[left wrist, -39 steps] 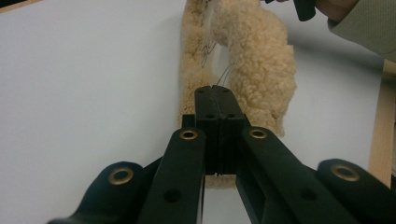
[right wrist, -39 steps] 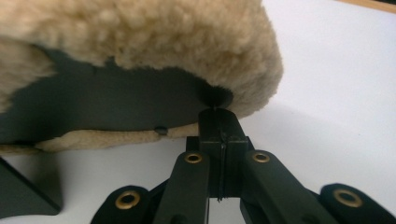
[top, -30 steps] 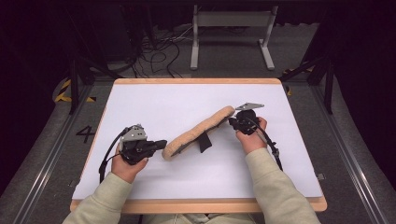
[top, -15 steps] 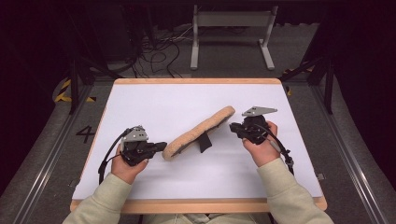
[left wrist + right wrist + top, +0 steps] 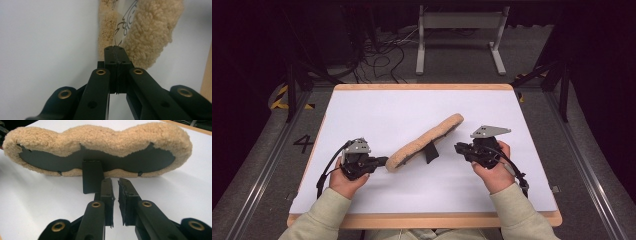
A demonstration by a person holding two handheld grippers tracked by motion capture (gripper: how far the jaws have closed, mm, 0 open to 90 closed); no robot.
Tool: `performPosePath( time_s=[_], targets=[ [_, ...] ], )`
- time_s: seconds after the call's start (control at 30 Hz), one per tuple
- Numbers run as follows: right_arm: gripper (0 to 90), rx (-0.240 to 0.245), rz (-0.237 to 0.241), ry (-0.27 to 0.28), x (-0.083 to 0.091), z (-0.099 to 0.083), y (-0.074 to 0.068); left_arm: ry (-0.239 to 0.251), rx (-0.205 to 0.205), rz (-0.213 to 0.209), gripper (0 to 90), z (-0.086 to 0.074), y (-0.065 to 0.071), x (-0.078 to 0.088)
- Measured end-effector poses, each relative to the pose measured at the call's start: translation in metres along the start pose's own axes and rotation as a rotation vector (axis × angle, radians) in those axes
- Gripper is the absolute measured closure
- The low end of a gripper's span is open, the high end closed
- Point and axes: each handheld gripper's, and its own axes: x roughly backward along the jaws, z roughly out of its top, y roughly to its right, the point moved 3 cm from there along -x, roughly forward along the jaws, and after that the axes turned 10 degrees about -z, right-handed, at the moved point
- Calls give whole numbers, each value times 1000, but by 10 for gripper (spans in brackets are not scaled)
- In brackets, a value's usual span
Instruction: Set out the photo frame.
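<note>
A long tan fleece pad [image 5: 427, 142] with a dark backing [image 5: 100, 160] and a black strap tab [image 5: 92, 176] stands on its edge across the middle of the white table [image 5: 412, 110]. My left gripper [image 5: 384, 161] is at its near-left end. In the left gripper view the jaws are pressed together [image 5: 114, 48] on the pad's thin edge, with fleece [image 5: 150, 32] just beyond them. My right gripper [image 5: 458, 147] hovers to the right of the pad, apart from it. Its jaws [image 5: 115, 182] have just been opening and stand slightly apart with nothing between them.
The table has a wooden rim [image 5: 422, 220]. Beyond its far edge a metal stand [image 5: 459, 30] and loose cables [image 5: 382, 55] lie on the floor. A painted number 4 [image 5: 303, 144] marks the floor at the left.
My right gripper has left the pad's far right end, drawn back to the right, and its jaws have parted. The left gripper and the pad have stayed put.
</note>
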Motion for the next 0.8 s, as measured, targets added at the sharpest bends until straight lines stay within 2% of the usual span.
performPosePath(
  time_s=[0.07, 0.2, 0.67, 0.8],
  targets=[
    [824, -10, 2, -1, 1, -2, 1, -2, 6, -20, 900, -1, 3, 0],
    [824, -13, -2, 2, 4, -4, 4, -16, -11, -42, 900, -1, 10, -2],
    [824, -27, -12, 20, 15, -7, 9, -67, -94, -137, 900, 2, 42, -17],
    [830, 18, -28, 4, 18, -7, 9, -79, -110, -163, 900, 3, 50, -22]
  ],
)
